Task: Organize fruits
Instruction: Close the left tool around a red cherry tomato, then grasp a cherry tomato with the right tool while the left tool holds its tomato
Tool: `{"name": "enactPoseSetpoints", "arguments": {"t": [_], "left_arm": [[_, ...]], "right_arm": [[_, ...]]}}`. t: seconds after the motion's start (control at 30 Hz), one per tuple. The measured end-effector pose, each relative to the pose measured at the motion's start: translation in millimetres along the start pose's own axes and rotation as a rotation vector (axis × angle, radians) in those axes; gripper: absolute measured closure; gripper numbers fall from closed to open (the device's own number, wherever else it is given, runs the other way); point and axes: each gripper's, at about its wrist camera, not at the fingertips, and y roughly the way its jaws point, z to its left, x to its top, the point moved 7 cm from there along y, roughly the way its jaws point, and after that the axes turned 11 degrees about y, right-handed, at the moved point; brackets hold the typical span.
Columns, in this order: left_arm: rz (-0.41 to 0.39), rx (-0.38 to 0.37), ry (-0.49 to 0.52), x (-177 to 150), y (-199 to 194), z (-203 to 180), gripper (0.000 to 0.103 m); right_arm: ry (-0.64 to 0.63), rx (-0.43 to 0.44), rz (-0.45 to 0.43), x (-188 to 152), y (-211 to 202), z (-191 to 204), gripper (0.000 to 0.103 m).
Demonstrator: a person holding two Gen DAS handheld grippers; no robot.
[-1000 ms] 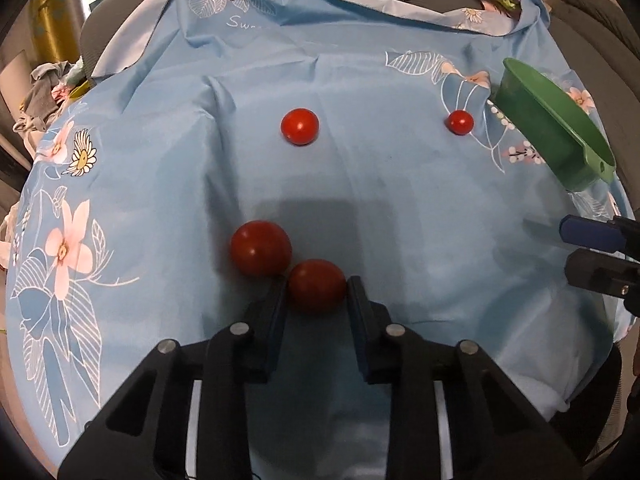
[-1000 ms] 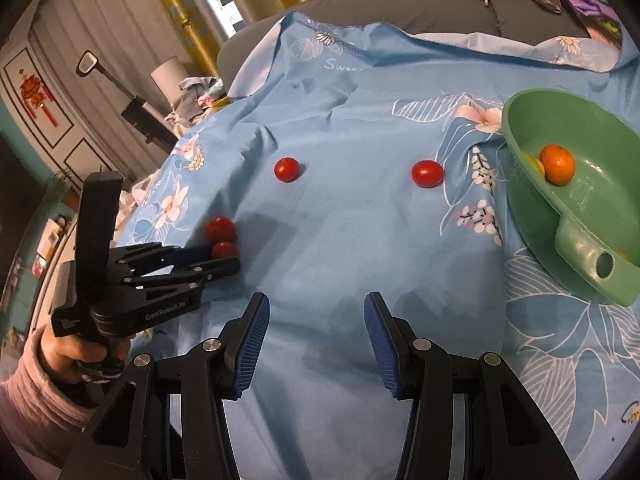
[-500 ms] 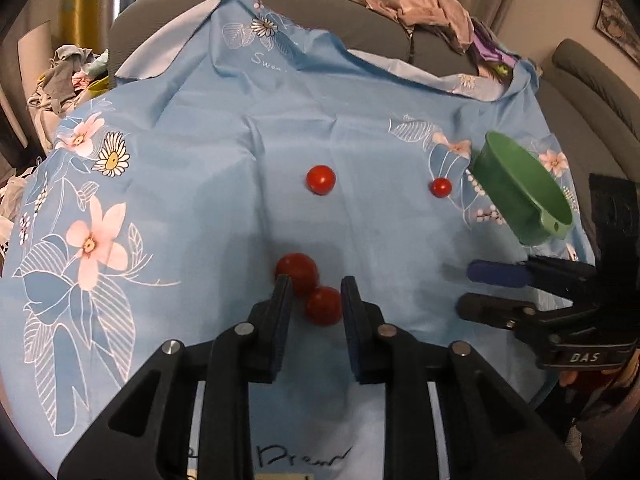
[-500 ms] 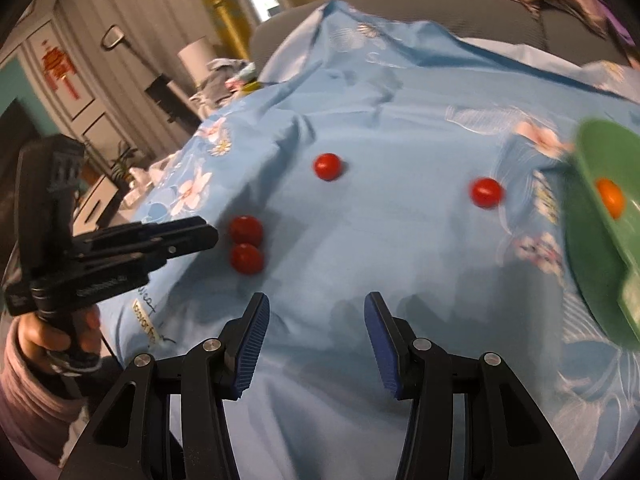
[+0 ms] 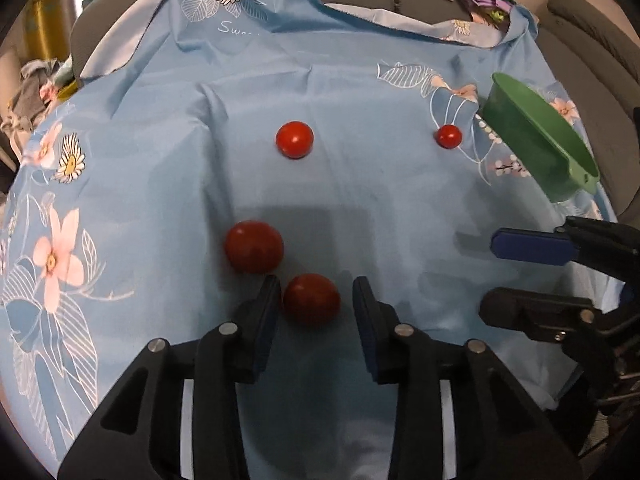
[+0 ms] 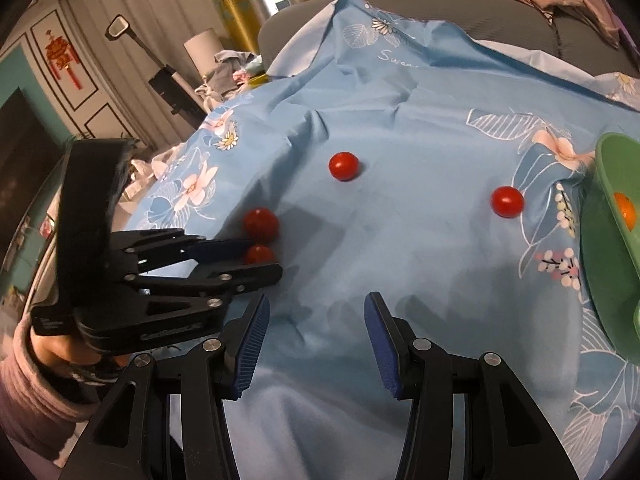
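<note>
Blue cloth [image 5: 360, 80]; left gripper [image 5: 316, 304] low, parted around tomato [image 5: 311, 299].

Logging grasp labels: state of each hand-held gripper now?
Left hand-held gripper: open, straddling a tomato, not clamped.
Right hand-held gripper: open, empty.

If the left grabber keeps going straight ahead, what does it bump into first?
Most likely the near tomato, which already sits between the open fingers of the left gripper. The bigger tomato lies just beyond, off to the left, so it would probably be missed, though depth is hard to judge.
</note>
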Motion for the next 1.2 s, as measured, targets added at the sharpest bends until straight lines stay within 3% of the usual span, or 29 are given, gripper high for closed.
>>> {"name": "enactPoseSetpoints", "arguments": {"t": [0.2, 0.4, 0.7, 0.83, 1.2], "left_arm": [[-0.008, -0.005, 0.007, -2, 0, 0, 0.075], [-0.065, -0.06, -0.078, -4, -26, 14, 0.075], [-0.154, -0.025, -0.161, -1, -66, 46, 0.075], [-0.166, -0.022, -0.175, -2, -69, 52, 0.075], [-0.18, -0.048, -0.194, -4, -72, 63, 0.075]], "right_arm": [[0.001, 0.012, 0.006, 0, 3, 0, 0.053], [-0.017, 0.009, 0.012, 4, 8, 1, 0.053], [-0.109, 0.009, -0.002, 39, 28, 20, 0.053], [-0.145, 0.036, 0.018, 57, 48, 35, 0.053], [-0.276, -0.018, 0.119, 71, 105, 56, 0.053]]}}
